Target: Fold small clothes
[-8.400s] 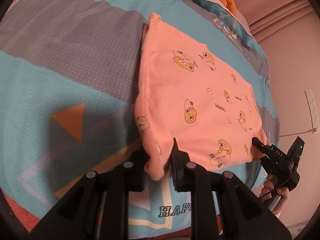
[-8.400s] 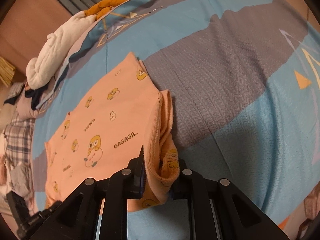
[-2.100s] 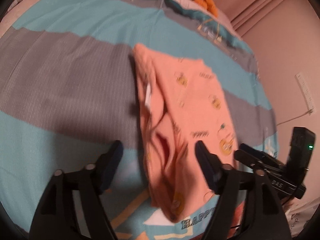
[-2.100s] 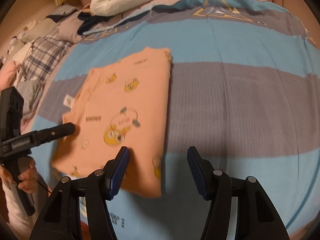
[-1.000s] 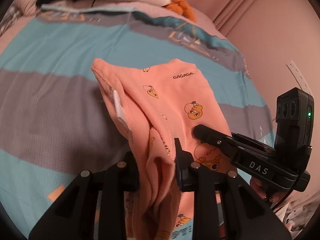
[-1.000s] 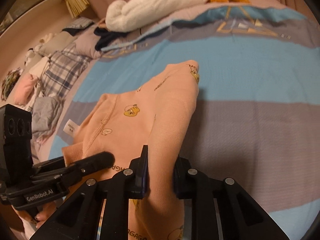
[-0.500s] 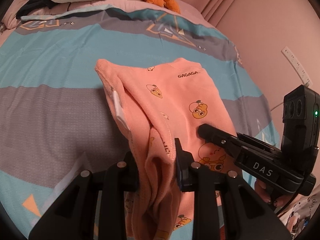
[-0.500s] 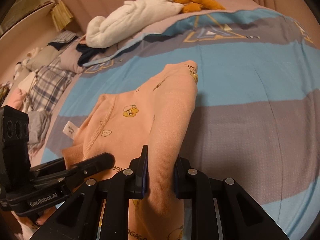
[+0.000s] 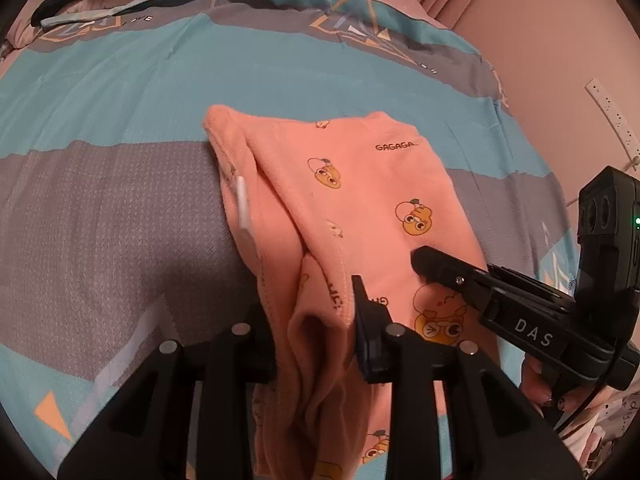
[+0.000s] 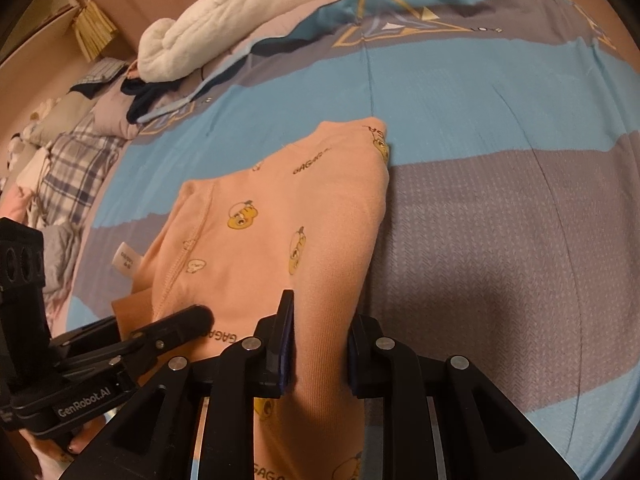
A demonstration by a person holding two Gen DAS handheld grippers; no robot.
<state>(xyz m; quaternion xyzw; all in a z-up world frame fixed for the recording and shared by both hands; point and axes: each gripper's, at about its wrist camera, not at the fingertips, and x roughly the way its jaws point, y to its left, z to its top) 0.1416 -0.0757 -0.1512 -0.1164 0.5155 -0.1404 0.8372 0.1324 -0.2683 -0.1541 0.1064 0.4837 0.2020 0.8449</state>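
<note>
A small peach garment (image 9: 360,200) printed with cartoon ducks and the word "GAGAGA" is held by its near edge above a bed (image 9: 120,80) covered in a blue-and-grey striped quilt, while its far end is draped down onto the quilt. The left hand-held gripper (image 9: 316,320) is closed on a bunched fold at the garment's left side — the fabric is seen gathered between the two black fingers, with a white care label (image 9: 243,208) showing just beyond. The right hand-held gripper (image 10: 320,340) is pinched on the garment's right folded edge, the cloth being squeezed between its blue-padded fingers. Both tools are pointed forward along the garment, side by side and near each other; in the left wrist view the right tool is seen angled in from the right, its body gripped from below by a hand (image 9: 552,392) with painted nails. In the right wrist view the left tool (image 10: 120,344) is seen entering from the lower left. A white blanket (image 10: 224,12) and a plaid cloth (image 10: 76,160) lie at the far end of the bed — well apart from the garment.
</note>
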